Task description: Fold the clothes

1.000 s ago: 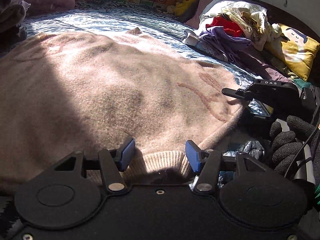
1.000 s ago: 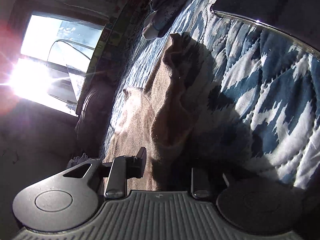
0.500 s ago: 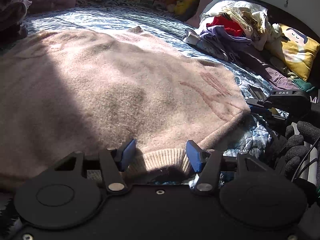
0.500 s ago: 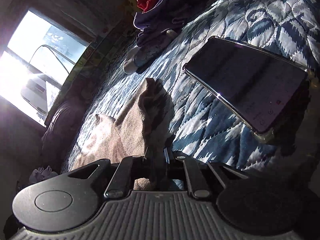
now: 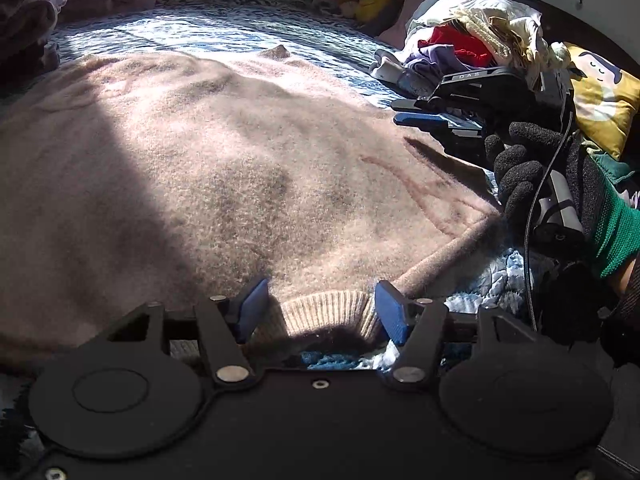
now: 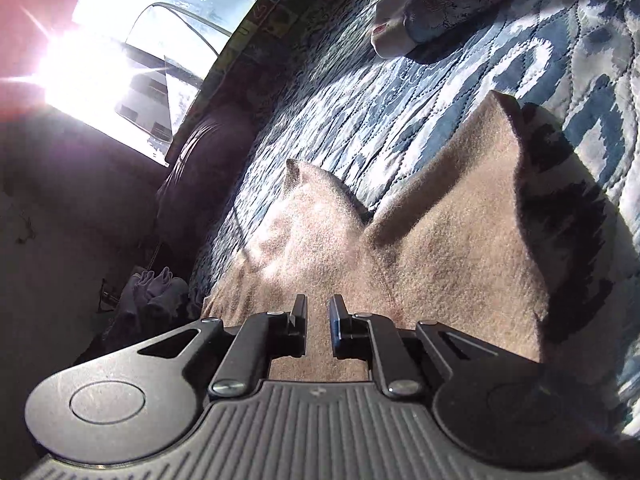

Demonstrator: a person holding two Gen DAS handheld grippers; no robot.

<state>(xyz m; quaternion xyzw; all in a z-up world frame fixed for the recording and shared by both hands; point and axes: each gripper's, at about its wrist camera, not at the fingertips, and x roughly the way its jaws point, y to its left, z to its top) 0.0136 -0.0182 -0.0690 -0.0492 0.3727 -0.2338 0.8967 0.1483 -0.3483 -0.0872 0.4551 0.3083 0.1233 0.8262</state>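
A fuzzy pink sweater (image 5: 240, 160) lies spread flat on the bed. Its ribbed cuff (image 5: 328, 304) sits between the blue pads of my left gripper (image 5: 318, 314), which is open and straddles it without pinching. A black-gloved hand (image 5: 520, 168) holds my right gripper (image 5: 404, 114) in the air over the sweater's right side, casting a shadow on it. In the right wrist view, the right gripper (image 6: 319, 320) is shut to a narrow slit above the sweater (image 6: 440, 260). No fabric hangs from it.
The blue-and-white quilt (image 5: 200, 28) surrounds the sweater. A heap of mixed clothes (image 5: 472, 32) and a yellow pillow (image 5: 600, 96) lie at the right. A pale bundled garment (image 6: 408, 28) lies beyond the sweater. A bright window (image 6: 120, 60) glares at the left.
The right gripper went from open to shut, then rose off the quilt and moved over the sweater's right side; a phone left its view. The left gripper has stayed put.
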